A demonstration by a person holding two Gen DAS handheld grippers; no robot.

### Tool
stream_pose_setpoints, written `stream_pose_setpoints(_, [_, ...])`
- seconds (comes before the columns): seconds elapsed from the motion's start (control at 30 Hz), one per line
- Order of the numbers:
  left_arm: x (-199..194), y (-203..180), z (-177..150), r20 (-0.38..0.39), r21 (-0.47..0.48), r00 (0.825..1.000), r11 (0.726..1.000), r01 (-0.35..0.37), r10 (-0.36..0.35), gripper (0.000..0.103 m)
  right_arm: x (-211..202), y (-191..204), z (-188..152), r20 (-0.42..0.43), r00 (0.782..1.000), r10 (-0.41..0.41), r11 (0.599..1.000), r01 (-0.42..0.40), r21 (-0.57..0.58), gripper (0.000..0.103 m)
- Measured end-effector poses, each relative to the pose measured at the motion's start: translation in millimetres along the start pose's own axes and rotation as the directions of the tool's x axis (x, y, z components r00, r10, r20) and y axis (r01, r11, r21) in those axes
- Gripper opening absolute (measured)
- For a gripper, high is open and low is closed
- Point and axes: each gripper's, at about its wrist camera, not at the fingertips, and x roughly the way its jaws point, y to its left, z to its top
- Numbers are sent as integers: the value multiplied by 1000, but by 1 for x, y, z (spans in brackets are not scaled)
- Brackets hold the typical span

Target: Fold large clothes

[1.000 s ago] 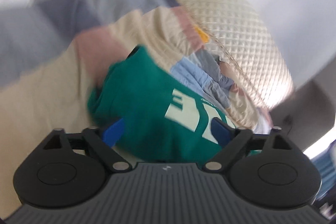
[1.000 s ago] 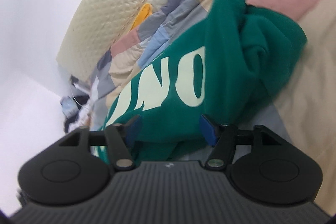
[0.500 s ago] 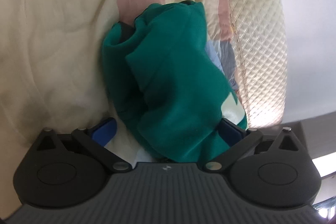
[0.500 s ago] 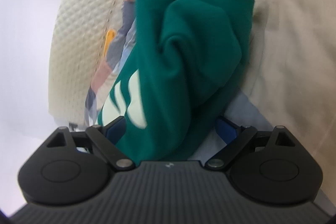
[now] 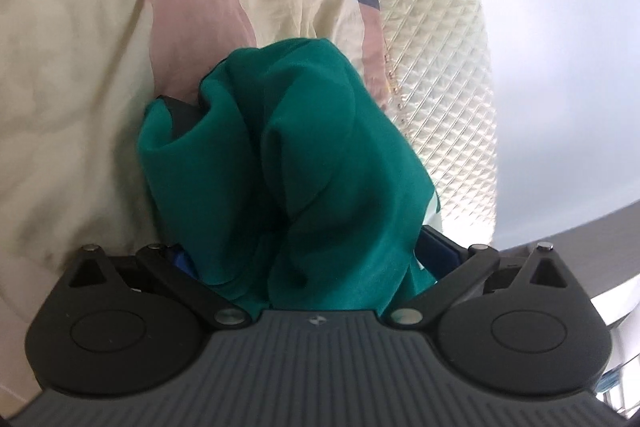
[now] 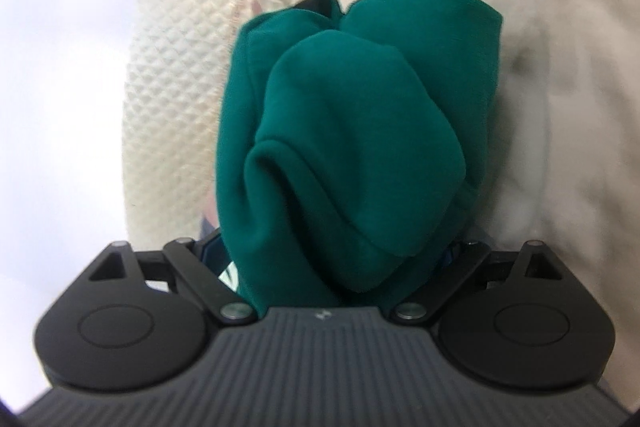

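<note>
A patchwork bedspread of cream, pink, grey and pale blue fills most of both views, with a cream quilted headboard rising along one edge of it and a plain pale wall beyond. On the bedspread lies a green sweatshirt, bunched into thick rolled folds, with a dark lining showing at an opening on its far end; it sits close against the headboard side of the bed. The left gripper stands with its jaws spread wide, the near end of the sweatshirt bulging between the blue pads; whether the pads press the cloth or only flank it cannot be told. The right gripper has its jaws wide as well, and the sweatshirt fills the gap and hides most of both fingertips, so a grip there cannot be confirmed either.
</note>
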Motion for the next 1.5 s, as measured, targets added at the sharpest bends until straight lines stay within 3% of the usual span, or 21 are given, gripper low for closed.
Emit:
stream_pose_setpoints(0.3, [6,4,6,24,-62,1000,998,-15,16,102,24,1,2,31,998,-55,998,56,-42,95])
stream_pose_setpoints(0.37, [4,-1,2,34,-23,998,998,-53,53,91,27,4,0,35,998,-57,995,60,-75,91])
stream_pose_setpoints(0.43, [4,-7,0,37,28,995,995,-96,95,82,28,4,1,37,998,-57,991,61,-116,69])
stream_pose_setpoints(0.53, [1,-16,-3,45,100,991,986,-130,126,68,28,7,2,31,998,-50,987,54,-149,51])
stream_pose_setpoints(0.63, [0,-28,-8,66,181,986,970,-165,156,54,25,19,0,38,998,-48,978,55,-203,41])
stream_pose_setpoints(0.9, [-7,-45,-18,86,293,981,937,-191,173,47,25,45,2,66,997,-31,957,49,-287,36])
stream_pose_setpoints(1.17, [-8,-60,-17,83,332,982,925,-187,169,44,10,72,-4,90,996,-1,917,37,-396,35])
stream_pose_setpoints(1.5, [-12,-103,-38,24,404,993,907,-118,118,43,-28,88,15,125,992,26,904,30,-426,34])
